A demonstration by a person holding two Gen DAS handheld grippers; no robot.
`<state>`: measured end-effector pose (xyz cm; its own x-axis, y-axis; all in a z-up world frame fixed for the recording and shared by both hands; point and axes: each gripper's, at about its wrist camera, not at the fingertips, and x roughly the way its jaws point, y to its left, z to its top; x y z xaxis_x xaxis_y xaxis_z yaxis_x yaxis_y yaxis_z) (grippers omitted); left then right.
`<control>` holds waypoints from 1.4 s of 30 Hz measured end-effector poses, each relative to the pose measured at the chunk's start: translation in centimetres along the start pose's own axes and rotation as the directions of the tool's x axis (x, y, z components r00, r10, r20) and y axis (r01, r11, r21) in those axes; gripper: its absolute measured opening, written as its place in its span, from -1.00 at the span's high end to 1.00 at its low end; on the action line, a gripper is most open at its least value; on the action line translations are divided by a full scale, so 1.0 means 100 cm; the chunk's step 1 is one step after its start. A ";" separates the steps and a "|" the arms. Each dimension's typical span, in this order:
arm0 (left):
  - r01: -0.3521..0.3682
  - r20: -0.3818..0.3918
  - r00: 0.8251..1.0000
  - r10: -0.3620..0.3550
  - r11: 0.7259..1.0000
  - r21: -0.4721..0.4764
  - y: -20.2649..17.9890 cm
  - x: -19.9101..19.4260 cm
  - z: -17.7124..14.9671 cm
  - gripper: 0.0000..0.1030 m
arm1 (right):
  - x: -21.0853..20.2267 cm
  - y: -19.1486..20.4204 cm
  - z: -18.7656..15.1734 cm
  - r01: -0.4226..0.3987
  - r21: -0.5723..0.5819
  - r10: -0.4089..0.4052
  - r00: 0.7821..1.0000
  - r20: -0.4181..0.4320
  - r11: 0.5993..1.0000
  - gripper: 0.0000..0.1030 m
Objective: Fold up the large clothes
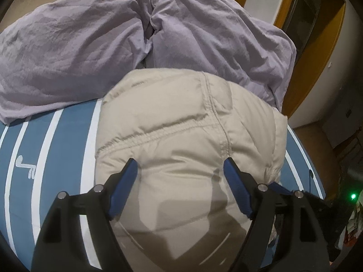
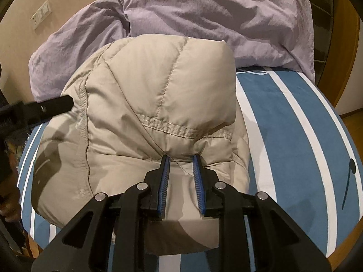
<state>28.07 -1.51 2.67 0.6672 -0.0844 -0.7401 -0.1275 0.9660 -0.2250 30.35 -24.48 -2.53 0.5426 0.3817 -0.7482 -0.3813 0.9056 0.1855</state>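
A beige quilted puffer jacket (image 1: 177, 117) lies bunched in a thick pile on a blue sheet with white stripes (image 1: 56, 158). My left gripper (image 1: 180, 162) is open, its blue pads wide apart just over the jacket's near part with nothing pinched between them. In the right wrist view the jacket (image 2: 147, 86) shows a stitched seam across its middle. My right gripper (image 2: 180, 157) is shut on a puckered ridge of jacket fabric just below that seam. One black finger (image 2: 56, 104) of the left gripper reaches in at the jacket's left edge.
Crumpled lilac bedding (image 1: 68, 56) is heaped behind the jacket, also seen in the right wrist view (image 2: 215, 11). Striped sheet (image 2: 295, 136) lies bare to the right. A wall socket (image 2: 40, 18) is at far left, a wooden door frame (image 1: 317, 56) at right.
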 end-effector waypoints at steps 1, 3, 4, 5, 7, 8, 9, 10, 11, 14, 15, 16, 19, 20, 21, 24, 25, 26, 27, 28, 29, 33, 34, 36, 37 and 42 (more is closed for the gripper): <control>-0.006 0.006 1.000 0.006 1.000 0.000 0.001 -0.001 0.001 -0.52 | 0.002 -0.001 -0.001 -0.003 -0.001 0.003 1.000 0.000 1.000 0.56; -0.019 0.019 1.000 0.019 1.000 0.000 0.001 -0.001 0.003 -0.52 | 0.004 -0.003 -0.001 -0.009 -0.002 0.009 1.000 -0.001 1.000 0.56; -0.029 0.028 0.999 0.029 1.000 -0.002 0.001 -0.001 0.005 -0.52 | 0.006 -0.003 -0.001 -0.012 -0.001 0.012 1.000 -0.002 1.000 0.56; -0.036 0.034 0.999 0.036 0.999 -0.003 0.001 -0.001 0.006 -0.52 | 0.007 -0.004 -0.001 -0.015 0.000 0.015 1.000 -0.003 1.000 0.56; -0.057 0.051 0.997 0.057 0.998 -0.010 0.002 0.000 0.010 -0.53 | 0.009 -0.005 -0.002 -0.022 0.003 0.022 1.000 -0.005 1.000 0.56; -0.065 0.056 0.996 0.065 0.998 -0.012 0.002 0.001 0.011 -0.53 | 0.010 -0.006 -0.002 -0.025 0.004 0.025 1.000 -0.006 1.000 0.56; -0.073 0.060 0.995 0.074 0.997 -0.012 0.002 0.002 0.012 -0.53 | 0.011 -0.006 -0.003 -0.028 0.004 0.028 1.000 -0.008 1.000 0.56; -0.085 0.062 0.994 0.085 0.996 -0.010 0.002 0.005 0.013 -0.55 | 0.011 -0.006 -0.003 -0.030 0.004 0.030 1.000 -0.009 1.000 0.56; -0.091 0.062 0.994 0.091 0.996 -0.009 0.003 0.007 0.013 -0.57 | 0.011 -0.007 -0.003 -0.031 0.005 0.031 0.999 -0.010 1.000 0.56; -0.112 0.061 0.992 0.112 0.994 -0.005 0.003 0.015 0.011 -0.66 | 0.012 -0.007 -0.002 -0.035 0.003 0.035 0.999 -0.012 0.999 0.56; -0.121 0.063 0.991 0.121 0.993 0.001 0.002 0.018 0.010 -0.68 | 0.012 -0.008 -0.002 -0.035 0.004 0.035 0.999 -0.011 0.999 0.56; -0.128 0.064 0.990 0.127 0.992 0.009 0.001 0.021 0.008 -0.71 | 0.011 -0.007 -0.001 -0.034 0.002 0.034 0.999 -0.009 0.999 0.56; -0.156 0.065 0.986 0.154 0.987 0.040 -0.001 0.029 0.004 -0.74 | 0.007 -0.007 0.000 -0.032 -0.013 0.032 0.999 -0.001 0.999 0.54; -0.161 0.066 0.985 0.158 0.986 0.043 -0.001 0.032 0.003 -0.76 | 0.005 -0.007 0.000 -0.035 -0.014 0.035 0.999 0.000 0.999 0.54; -0.163 0.065 0.985 0.160 0.986 0.042 0.000 0.035 0.003 -0.77 | 0.004 -0.008 0.001 -0.040 -0.013 0.040 0.999 0.001 0.999 0.54; -0.165 0.063 0.985 0.163 0.986 0.035 0.003 0.040 0.003 -0.78 | -0.004 -0.015 0.008 -0.074 0.000 0.074 0.997 0.006 0.997 0.45; -0.167 0.064 0.984 0.165 0.985 0.035 0.002 0.041 0.003 -0.79 | -0.007 -0.017 0.012 -0.082 0.002 0.082 0.997 0.015 0.997 0.40; -0.170 0.065 0.984 0.168 0.985 0.036 0.002 0.042 0.002 -0.79 | -0.010 -0.019 0.017 -0.087 0.001 0.086 0.996 0.030 0.996 0.38; -0.184 0.062 0.981 0.182 0.982 0.034 0.002 0.043 0.002 -0.80 | -0.014 -0.020 0.023 -0.090 0.001 0.090 0.995 0.048 0.996 0.35; -0.187 0.062 0.981 0.185 0.982 0.034 0.001 0.044 0.002 -0.80 | -0.016 -0.020 0.027 -0.093 0.002 0.093 0.994 0.060 0.996 0.33; -0.189 0.063 0.980 0.186 0.981 0.034 0.001 0.045 0.002 -0.81 | -0.017 -0.021 0.032 -0.096 0.005 0.096 0.993 0.074 0.995 0.28; -0.192 0.067 0.980 0.189 0.981 0.032 0.001 0.046 0.002 -0.82 | -0.014 -0.022 0.057 -0.109 0.010 0.107 0.987 0.120 0.994 0.23; -0.192 0.068 0.980 0.189 0.981 0.031 0.001 0.046 0.002 -0.82 | -0.010 -0.020 0.064 -0.107 0.008 0.105 0.986 0.129 0.994 0.23; -0.192 0.069 0.979 0.189 0.981 0.031 0.002 0.047 0.001 -0.82 | -0.005 -0.016 0.075 -0.099 -0.003 0.098 0.984 0.149 0.995 0.23; -0.192 0.070 0.979 0.189 0.981 0.030 0.002 0.046 0.001 -0.82 | -0.002 -0.014 0.079 -0.094 -0.008 0.094 0.983 0.157 0.996 0.23; -0.192 0.069 0.979 0.190 0.981 0.030 0.002 0.046 0.001 -0.82 | 0.013 -0.007 0.094 -0.058 -0.027 0.062 0.980 0.187 0.998 0.24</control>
<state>31.19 -1.72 -0.74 0.6801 0.1178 -0.7236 -0.2310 0.9712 -0.0591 38.35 -22.86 2.37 0.6485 0.4646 -0.6030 -0.4320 0.8769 0.2109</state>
